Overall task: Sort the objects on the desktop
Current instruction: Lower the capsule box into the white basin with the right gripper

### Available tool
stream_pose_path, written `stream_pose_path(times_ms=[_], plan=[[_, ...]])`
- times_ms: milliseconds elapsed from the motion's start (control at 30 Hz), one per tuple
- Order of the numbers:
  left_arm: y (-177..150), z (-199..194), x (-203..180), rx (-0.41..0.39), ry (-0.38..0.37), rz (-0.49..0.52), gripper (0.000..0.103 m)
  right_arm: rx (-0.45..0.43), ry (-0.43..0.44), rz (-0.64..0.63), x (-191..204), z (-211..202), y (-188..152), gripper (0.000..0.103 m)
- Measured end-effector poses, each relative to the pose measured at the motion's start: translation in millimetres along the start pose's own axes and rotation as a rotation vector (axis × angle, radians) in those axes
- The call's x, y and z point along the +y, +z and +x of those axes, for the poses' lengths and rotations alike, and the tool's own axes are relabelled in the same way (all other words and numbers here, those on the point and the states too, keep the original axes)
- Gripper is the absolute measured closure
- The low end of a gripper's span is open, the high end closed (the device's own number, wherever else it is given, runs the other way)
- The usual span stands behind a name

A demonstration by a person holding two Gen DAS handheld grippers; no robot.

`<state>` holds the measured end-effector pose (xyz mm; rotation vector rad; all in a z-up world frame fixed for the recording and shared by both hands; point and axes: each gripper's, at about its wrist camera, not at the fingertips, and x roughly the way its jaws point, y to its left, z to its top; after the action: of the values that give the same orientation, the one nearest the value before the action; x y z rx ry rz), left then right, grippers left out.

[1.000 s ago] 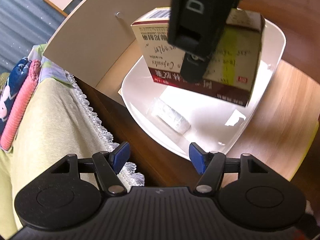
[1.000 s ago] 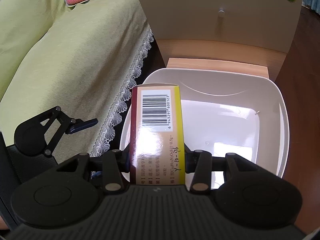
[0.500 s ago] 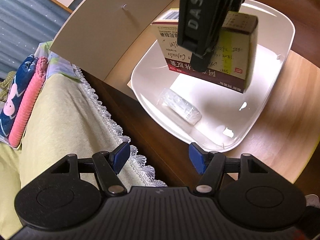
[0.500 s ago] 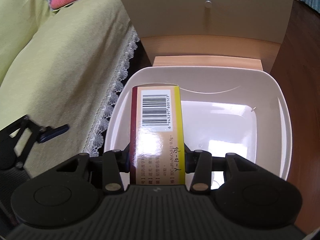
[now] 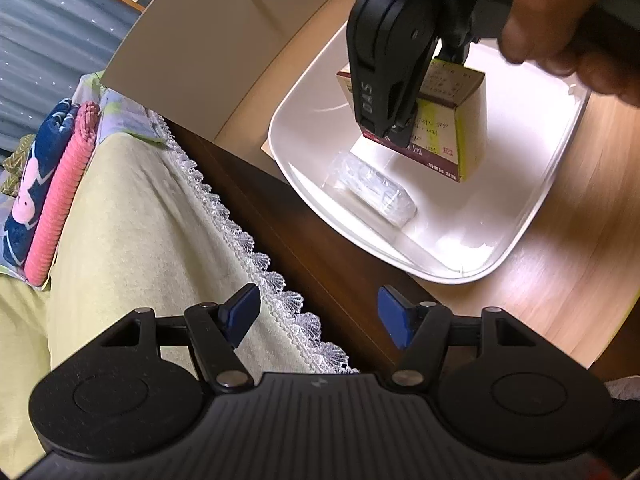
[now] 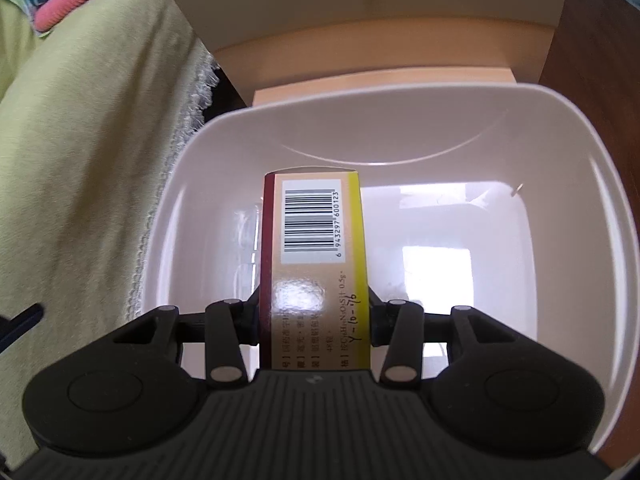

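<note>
My right gripper (image 6: 314, 312) is shut on a maroon-and-yellow medicine box (image 6: 314, 248) with a barcode, held low inside a white tub (image 6: 400, 120). In the left wrist view the same medicine box (image 5: 460, 136) hangs under the right gripper (image 5: 394, 128), its lower corner close to the white tub's (image 5: 532, 216) floor; whether it touches I cannot tell. A clear plastic packet (image 5: 370, 188) lies in the tub beside the box. My left gripper (image 5: 318, 316) is open and holds nothing, back from the tub over the dark table edge.
The tub stands on a light wooden table (image 5: 560, 304) with a dark brown side. A white drawer front (image 5: 224, 48) with a knob rises behind it. A yellow-green cover with lace trim (image 5: 132, 216) lies left, with folded pink and blue cloths (image 5: 52, 184). A hand (image 5: 568, 24) grips the right tool.
The right gripper has lowered the medicine box down into the tub. The left gripper has drawn back and away from the tub, still open.
</note>
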<state>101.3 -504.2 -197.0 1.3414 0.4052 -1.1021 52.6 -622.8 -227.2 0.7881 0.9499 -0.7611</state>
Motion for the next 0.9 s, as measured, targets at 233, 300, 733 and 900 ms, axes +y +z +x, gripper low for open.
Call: stream_pose_path(times_ms=[233,300,733,900], plan=[[-3,6,2,0.029,-0.013,-0.006,0.037,0.001,-0.025,0.007,4,19,4,0.062],[-3,8,3,0.035,-0.016,-0.009,0.037,0.003,-0.017,0.014,4,20,4,0.062],[-3,12,1,0.047,-0.036,-0.015,0.037,0.011,-0.002,0.010,5,27,0,0.059],[-3,12,0,0.046,-0.043,-0.014,0.037,0.011,0.004,0.009,4,24,0,0.059]])
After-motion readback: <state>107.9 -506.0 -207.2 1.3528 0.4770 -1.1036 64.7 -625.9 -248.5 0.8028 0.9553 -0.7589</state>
